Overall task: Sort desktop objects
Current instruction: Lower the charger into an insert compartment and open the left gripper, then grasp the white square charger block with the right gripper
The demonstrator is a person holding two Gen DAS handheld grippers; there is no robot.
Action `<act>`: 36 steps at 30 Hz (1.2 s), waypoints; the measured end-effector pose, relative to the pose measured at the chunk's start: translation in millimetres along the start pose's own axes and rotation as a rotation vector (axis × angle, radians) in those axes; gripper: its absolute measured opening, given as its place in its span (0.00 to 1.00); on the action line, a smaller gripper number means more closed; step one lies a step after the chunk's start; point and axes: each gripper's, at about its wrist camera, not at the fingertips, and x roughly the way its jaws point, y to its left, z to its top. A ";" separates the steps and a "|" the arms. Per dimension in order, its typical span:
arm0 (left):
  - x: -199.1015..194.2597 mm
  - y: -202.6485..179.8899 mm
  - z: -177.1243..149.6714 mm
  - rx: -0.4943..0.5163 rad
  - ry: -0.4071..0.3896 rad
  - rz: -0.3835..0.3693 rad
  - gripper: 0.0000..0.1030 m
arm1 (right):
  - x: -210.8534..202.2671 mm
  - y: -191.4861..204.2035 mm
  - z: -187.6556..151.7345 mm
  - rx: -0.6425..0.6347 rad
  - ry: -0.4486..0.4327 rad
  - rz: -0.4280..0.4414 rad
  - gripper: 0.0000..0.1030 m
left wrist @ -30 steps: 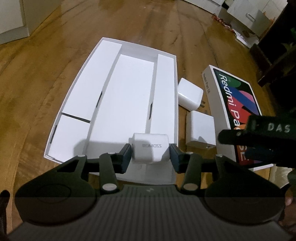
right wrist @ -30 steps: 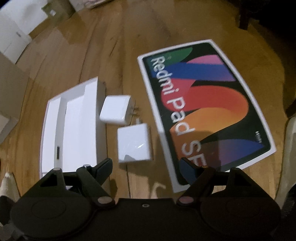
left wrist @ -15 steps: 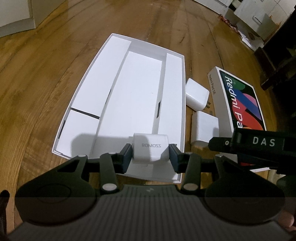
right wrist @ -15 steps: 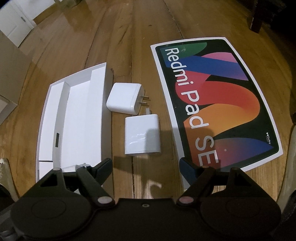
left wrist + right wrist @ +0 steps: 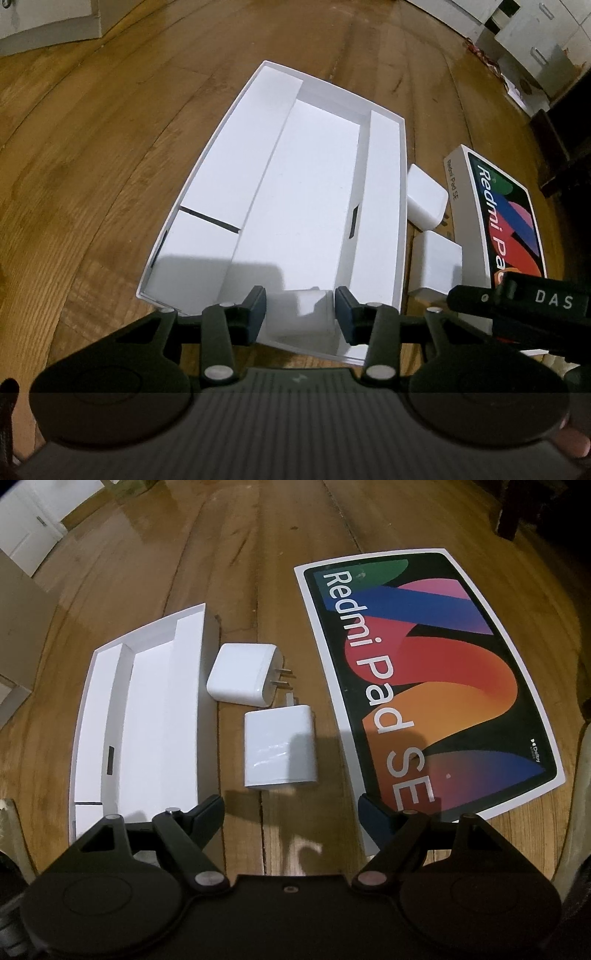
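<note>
1 small white charger [image 5: 301, 312] is clamped by left gripper [image 5: 300, 312] over 1 white tray [image 5: 384, 155], near end. 2 white chargers [image 5: 242, 677] [image 5: 279, 747] are seen betw. tray & 1 Redmi box [image 5: 424, 672]; right gripper [image 5: 291, 808] jaws apart, nothing held.

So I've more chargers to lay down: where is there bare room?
The white tray has its long middle bay free beyond the small white charger. Crowded: the strip between tray and Redmi box, filled by two chargers.
</note>
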 end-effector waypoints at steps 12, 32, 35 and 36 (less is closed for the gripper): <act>-1.0 -2.8 -1.0 0.049 -0.007 0.082 0.39 | -0.8 -1.1 -0.1 0.005 -0.003 -0.005 0.81; -30.5 5.4 13.3 -0.030 -0.024 0.065 0.69 | -8.5 1.2 0.2 -0.028 -0.105 0.083 0.60; -27.1 7.2 13.7 -0.041 -0.012 0.056 0.69 | 1.0 3.6 -2.2 -0.048 -0.096 0.064 0.52; -26.4 6.4 13.8 -0.043 -0.008 0.051 0.69 | 4.3 3.9 -3.0 -0.043 -0.094 0.062 0.52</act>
